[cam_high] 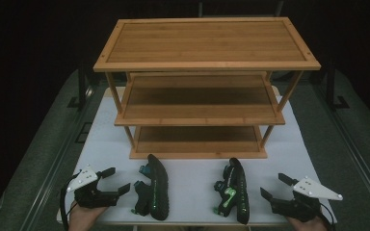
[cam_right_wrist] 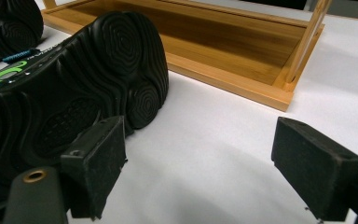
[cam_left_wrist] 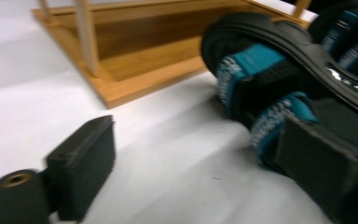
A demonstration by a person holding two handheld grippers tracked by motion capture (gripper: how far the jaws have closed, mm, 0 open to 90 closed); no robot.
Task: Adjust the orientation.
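Two black sandals lie on their sides on the white table, in front of a three-tier bamboo shelf [cam_high: 200,114]. The left sandal [cam_high: 152,188] has teal straps, the right sandal [cam_high: 234,190] green ones. My left gripper [cam_high: 118,179] rests open just left of the teal sandal. In the left gripper view the teal-strapped sandal [cam_left_wrist: 270,84] lies against the right jaw, and the left gripper [cam_left_wrist: 205,172] holds nothing. My right gripper [cam_high: 273,186] stands open right of the green sandal. In the right gripper view its sole [cam_right_wrist: 74,93] sits beside the left jaw of the right gripper [cam_right_wrist: 205,163].
All three shelf boards are bare. The shelf's bottom board [cam_right_wrist: 223,51] lies close behind the sandals, with thin upright posts [cam_left_wrist: 87,37] at its corners. The white table [cam_high: 192,175] ends just behind the grippers. Grey floor and dark rails flank it.
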